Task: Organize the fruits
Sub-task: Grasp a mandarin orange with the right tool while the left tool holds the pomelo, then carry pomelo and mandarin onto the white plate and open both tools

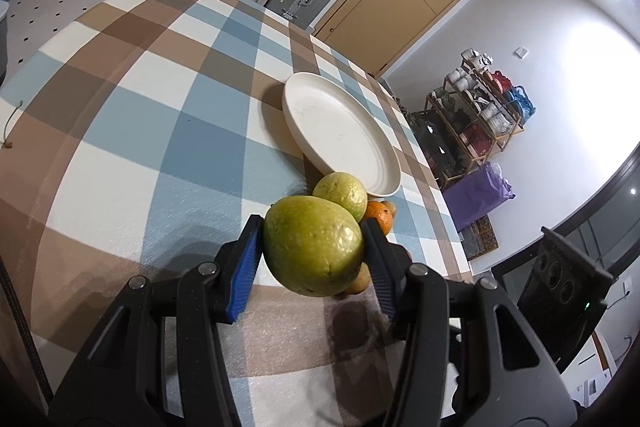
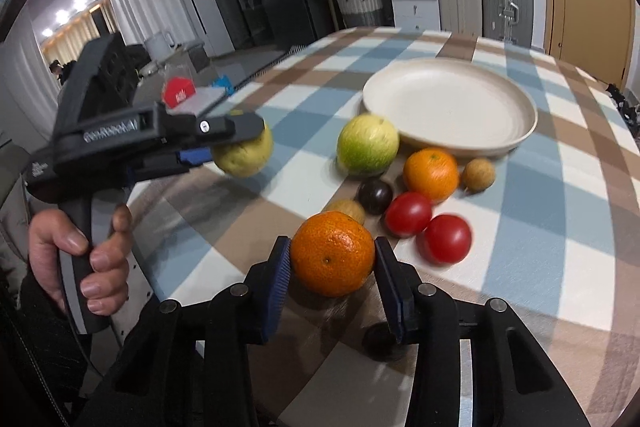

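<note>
Left gripper (image 1: 314, 253) clamps a green guava (image 1: 312, 245) between its blue pads, lifted clear of the cloth, presumably so it can travel to the plate (image 1: 372, 163) without rolling. The guava is egg-shaped; its long axis lies roughly across the jaws, tilted, so the pads press on its two ends, which looks a secure hold. Right gripper (image 2: 330, 261) likewise grips an orange (image 2: 332, 253), round with no real long axis, its navel facing the camera, held above the table edge. Beyond sit a second guava (image 2: 367, 145), another orange (image 2: 431, 173), two tomatoes (image 2: 446, 239), a dark plum (image 2: 375, 195) and small brown fruits (image 2: 478, 174), clustered just beside the bare plate on the checked cloth (image 2: 560, 227).
</note>
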The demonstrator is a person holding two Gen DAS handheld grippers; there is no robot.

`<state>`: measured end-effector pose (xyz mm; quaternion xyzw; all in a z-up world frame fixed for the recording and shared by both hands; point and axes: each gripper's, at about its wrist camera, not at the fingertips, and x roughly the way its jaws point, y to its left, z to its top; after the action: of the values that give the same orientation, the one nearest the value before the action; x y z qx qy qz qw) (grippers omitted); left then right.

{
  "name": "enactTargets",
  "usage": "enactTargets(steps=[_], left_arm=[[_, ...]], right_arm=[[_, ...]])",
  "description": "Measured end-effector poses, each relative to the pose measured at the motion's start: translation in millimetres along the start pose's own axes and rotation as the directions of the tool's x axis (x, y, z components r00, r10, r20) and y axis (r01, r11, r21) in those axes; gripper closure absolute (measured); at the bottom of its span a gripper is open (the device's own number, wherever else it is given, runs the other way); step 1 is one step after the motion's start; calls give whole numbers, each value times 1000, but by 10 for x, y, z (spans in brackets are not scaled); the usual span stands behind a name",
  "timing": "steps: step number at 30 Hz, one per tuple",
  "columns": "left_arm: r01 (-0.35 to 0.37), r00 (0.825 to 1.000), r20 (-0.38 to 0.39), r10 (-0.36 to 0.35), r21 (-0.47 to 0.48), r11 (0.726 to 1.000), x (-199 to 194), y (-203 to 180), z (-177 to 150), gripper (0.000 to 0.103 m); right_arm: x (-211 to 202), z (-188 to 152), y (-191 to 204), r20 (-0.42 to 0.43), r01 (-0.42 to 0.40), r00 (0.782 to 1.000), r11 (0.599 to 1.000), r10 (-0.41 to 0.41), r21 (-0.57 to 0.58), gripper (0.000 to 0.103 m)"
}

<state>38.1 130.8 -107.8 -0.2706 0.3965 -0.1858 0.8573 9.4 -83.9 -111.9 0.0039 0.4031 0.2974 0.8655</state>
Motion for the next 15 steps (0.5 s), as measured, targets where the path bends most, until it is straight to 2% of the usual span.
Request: enactTargets(steps=[6, 15], left_arm=[[1, 1000, 0, -1, 26, 1000, 46, -157, 162, 56], [4, 1000, -6, -4, 109, 994, 310, -566, 669, 56]], right_arm=[[-188, 205, -187, 80, -40, 996, 998, 37, 45, 61], [-268, 640, -530, 146, -51, 989, 996, 39, 77, 61]])
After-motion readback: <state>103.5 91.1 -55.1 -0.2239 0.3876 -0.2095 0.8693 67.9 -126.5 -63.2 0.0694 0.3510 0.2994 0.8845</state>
